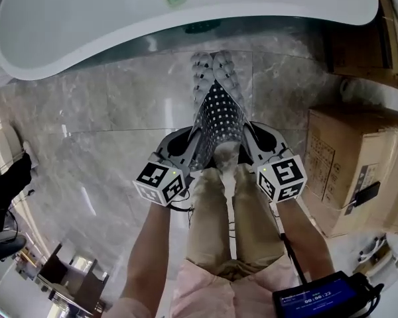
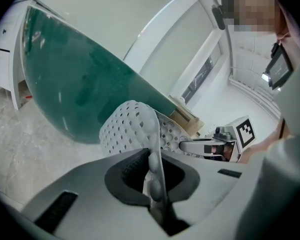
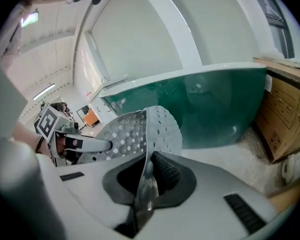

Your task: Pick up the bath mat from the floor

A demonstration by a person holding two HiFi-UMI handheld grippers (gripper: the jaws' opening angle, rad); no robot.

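Note:
The bath mat is grey rubber with rows of holes and bumps; it hangs folded between my two grippers, its far end drooping toward the tub. My left gripper is shut on the mat's left edge, and my right gripper is shut on its right edge. In the left gripper view the mat's edge stands pinched between the jaws of the left gripper. The right gripper view has the mat clamped in the right gripper, with the left gripper across from it.
A white bathtub with a green outer wall lies ahead. Cardboard boxes stand at the right. The marble floor stretches to the left. A person's legs stand below the grippers.

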